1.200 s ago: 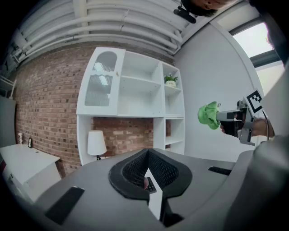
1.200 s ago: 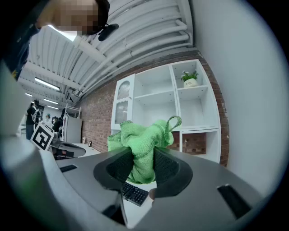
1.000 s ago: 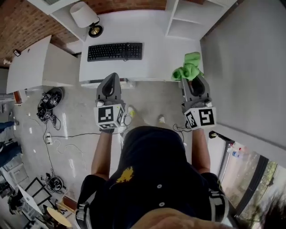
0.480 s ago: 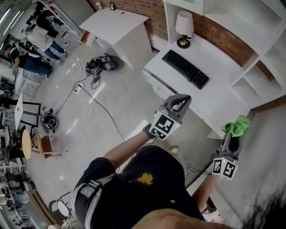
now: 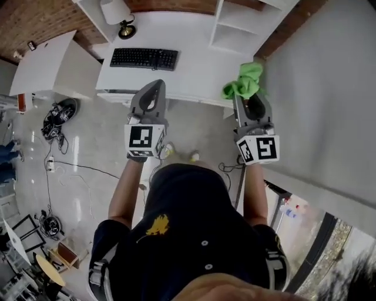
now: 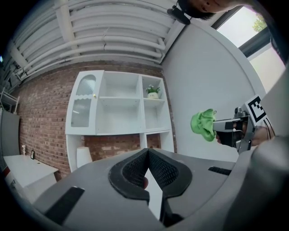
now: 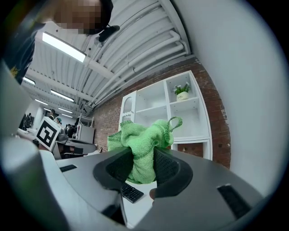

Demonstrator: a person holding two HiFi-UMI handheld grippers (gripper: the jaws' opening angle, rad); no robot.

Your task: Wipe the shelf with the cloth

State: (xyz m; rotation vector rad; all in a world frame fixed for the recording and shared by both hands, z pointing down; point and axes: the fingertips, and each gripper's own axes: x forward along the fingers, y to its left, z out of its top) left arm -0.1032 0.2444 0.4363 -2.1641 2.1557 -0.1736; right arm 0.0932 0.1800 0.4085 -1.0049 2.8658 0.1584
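The right tongs (image 5: 247,99) are clamped on a bunched green cloth (image 5: 243,82), which bulges up out of the pads in the right gripper view (image 7: 143,143) and sits right of centre in the upper part of the head view, over the near edge of the white counter (image 5: 197,67). The cloth is clear of the white shelf (image 5: 239,24), which stands at the top of the frame against a brick wall. The left tongs (image 5: 153,88) are left of centre, their tips pressed together with nothing between them. On the counter, a black keyboard (image 5: 144,58) lies at upper left with a lamp (image 5: 116,13) behind it. A small potted plant (image 6: 153,92) stands in an upper compartment of the shelf.
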